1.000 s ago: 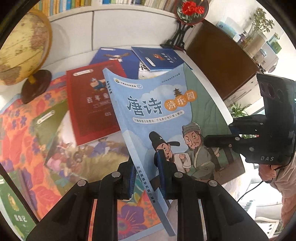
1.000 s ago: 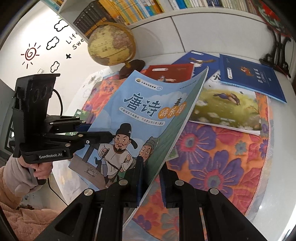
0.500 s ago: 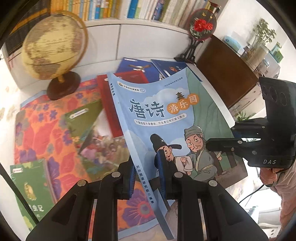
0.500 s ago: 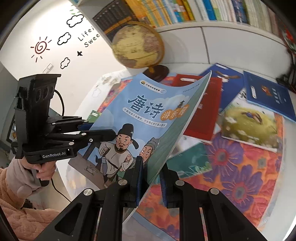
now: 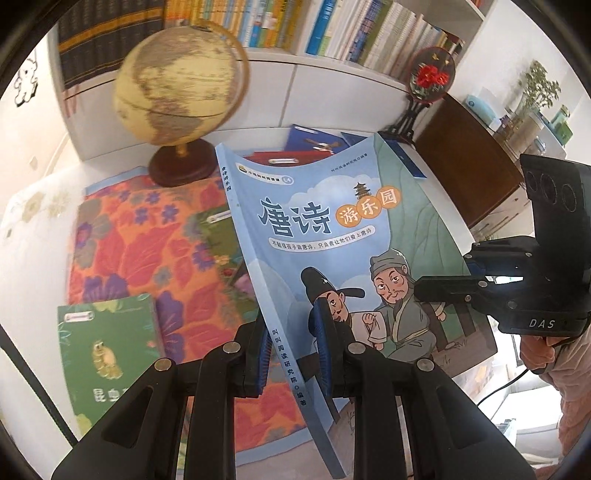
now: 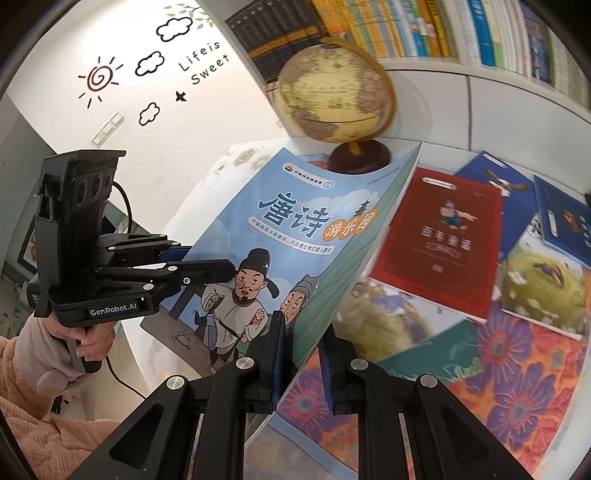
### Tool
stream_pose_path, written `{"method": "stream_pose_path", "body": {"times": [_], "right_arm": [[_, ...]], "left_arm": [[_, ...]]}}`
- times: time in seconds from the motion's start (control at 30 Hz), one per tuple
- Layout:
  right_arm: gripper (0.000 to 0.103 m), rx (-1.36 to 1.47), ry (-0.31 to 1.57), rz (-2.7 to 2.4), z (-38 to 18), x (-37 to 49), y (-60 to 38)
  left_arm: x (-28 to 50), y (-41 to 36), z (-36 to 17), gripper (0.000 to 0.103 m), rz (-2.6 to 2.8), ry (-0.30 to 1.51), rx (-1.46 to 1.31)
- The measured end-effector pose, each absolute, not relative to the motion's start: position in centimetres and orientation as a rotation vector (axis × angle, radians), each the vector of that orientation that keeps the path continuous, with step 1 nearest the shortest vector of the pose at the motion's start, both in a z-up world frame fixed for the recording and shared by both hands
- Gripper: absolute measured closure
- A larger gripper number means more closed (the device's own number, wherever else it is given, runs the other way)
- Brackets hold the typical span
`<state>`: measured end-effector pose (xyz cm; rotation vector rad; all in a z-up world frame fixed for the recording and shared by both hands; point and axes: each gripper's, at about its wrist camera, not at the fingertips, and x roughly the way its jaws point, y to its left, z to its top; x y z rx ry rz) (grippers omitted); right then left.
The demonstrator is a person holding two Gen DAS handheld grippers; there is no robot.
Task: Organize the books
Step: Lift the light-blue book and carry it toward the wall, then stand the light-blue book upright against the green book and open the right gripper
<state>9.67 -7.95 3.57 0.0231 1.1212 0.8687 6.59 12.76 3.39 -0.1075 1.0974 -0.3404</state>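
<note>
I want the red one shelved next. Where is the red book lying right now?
In the right wrist view the red book lies flat on the table, right of the held blue book, below the globe.

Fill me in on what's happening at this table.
A person is tidying books with a handheld gripper in each hand. Both grippers are clamped on the same light blue picture book, held tilted up above the table: the left gripper pinches it by the spine, the right gripper by the opposite edge. Below it, a red book, a green book and some dark blue books lie spread over a flowered cloth, beside a globe. A full bookshelf stands behind.
</note>
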Motion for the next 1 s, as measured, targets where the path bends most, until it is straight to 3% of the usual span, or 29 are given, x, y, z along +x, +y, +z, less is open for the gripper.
{"method": "stream_pose_path", "body": {"times": [0.63, 1.0], "right_arm": [[0.087, 0.02, 1.138, 0.938, 3.5, 8.8, 2.3], [0.086, 0.023, 1.191, 0.919, 1.1, 7.8, 9.4]], "left_arm": [[4.5, 22.8, 3.8, 0.084, -0.271, 1.105, -0.142], [3.9, 29.7, 0.9, 0.084, -0.193, 1.16, -0.209]]}}
